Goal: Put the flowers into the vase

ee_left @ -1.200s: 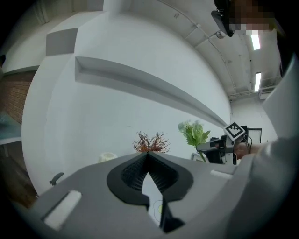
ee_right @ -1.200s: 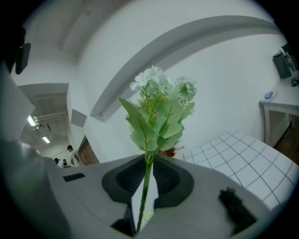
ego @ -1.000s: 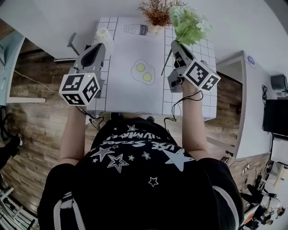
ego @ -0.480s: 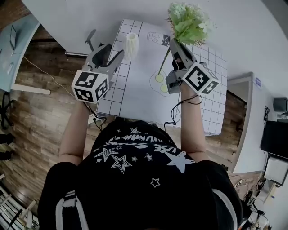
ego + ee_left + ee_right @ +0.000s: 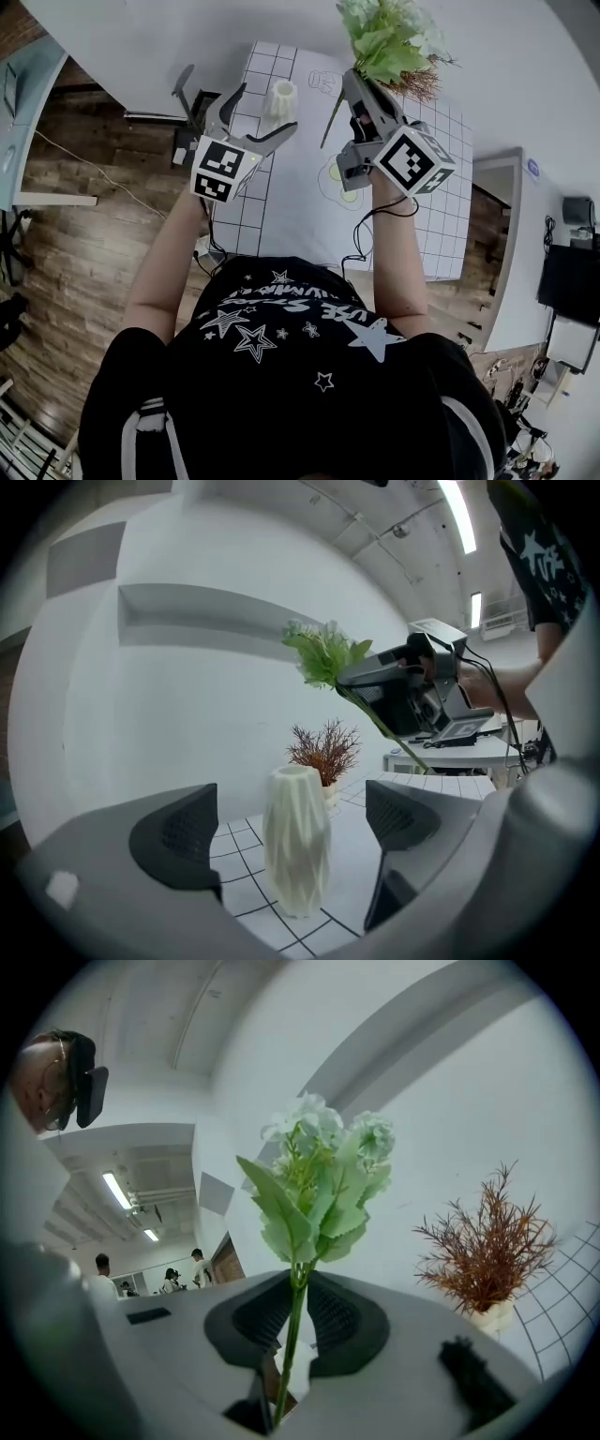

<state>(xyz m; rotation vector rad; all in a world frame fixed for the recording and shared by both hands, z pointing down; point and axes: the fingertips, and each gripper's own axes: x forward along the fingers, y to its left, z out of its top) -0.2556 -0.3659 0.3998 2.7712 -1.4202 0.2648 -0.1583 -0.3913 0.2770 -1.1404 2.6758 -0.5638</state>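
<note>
The flowers (image 5: 319, 1176) are pinched by the stem in the right gripper (image 5: 361, 94) above the table (image 5: 281, 202), while the upright vase (image 5: 297, 841) is flanked, untouched, by the left gripper (image 5: 260, 117), whose jaws have just been spread wide.

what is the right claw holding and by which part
The right claw holds the flowers by the stem, just below the leaves.

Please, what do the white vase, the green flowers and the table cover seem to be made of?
The vase: probably matte plastic or ceramic; opaque off-white, faceted ridges, no gloss. The flowers: likely artificial, fabric or plastic; stiff, evenly coloured leaves. The table cover: seemingly a printed sheet, cloth or paper; flat, with drawn grid lines and eggs.
</note>
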